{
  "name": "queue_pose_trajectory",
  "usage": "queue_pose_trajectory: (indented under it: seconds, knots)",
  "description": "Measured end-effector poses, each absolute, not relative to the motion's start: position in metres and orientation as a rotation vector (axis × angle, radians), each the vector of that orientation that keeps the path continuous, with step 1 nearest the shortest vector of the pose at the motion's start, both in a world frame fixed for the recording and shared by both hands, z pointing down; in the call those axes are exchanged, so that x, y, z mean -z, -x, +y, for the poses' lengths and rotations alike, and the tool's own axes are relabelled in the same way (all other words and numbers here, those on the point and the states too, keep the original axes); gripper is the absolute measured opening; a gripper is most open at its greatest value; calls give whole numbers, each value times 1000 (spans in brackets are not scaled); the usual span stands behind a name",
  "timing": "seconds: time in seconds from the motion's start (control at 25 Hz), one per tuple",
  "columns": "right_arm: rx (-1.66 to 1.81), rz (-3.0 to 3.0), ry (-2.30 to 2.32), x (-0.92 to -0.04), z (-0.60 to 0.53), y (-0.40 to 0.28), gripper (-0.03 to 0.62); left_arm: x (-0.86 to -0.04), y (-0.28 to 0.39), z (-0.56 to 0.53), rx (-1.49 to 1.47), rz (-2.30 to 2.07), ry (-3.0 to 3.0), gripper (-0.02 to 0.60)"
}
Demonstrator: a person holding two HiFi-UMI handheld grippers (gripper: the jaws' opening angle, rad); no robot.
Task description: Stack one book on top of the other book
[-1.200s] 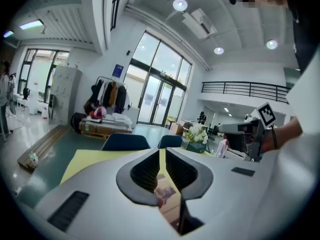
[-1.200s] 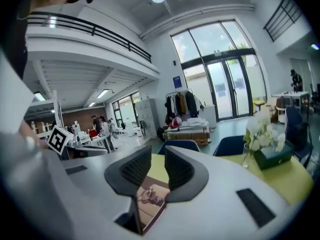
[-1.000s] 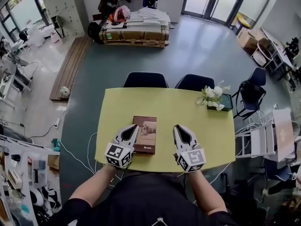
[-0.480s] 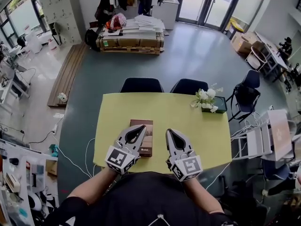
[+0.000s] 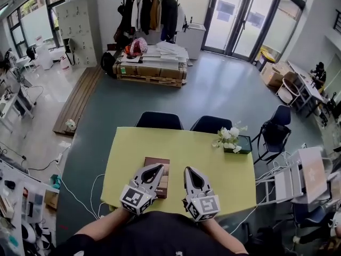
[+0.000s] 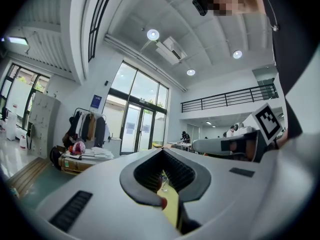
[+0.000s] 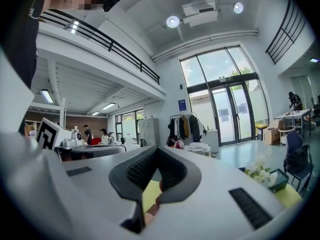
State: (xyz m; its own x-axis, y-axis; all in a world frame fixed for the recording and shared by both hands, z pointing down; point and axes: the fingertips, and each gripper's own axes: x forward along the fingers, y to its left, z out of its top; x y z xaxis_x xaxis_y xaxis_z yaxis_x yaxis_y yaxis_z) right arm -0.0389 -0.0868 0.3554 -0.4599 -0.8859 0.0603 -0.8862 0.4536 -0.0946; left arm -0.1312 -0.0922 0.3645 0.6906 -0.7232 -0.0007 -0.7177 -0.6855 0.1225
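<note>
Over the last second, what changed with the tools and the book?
Both rose above the table and drew back toward the person: the left tool and the right tool now hang level, shut and empty. Nothing was picked up or released. The brown book stayed put on the yellow table, as did the flowers.

Left tongs [image 5: 158,167] closed, right tongs [image 5: 187,170] closed, both level

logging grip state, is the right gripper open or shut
Shut: on the right gripper the jaw tips meet in its own view, with nothing held between them.
</note>
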Motion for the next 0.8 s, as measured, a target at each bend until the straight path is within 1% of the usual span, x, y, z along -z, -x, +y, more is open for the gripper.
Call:
queue_pose_trajectory:
  seconds: [0.8]
  knots:
    - [-165,-2674,-1602,-357,-80,23,14,-366,113,-87,47,-1204,-2785,9]
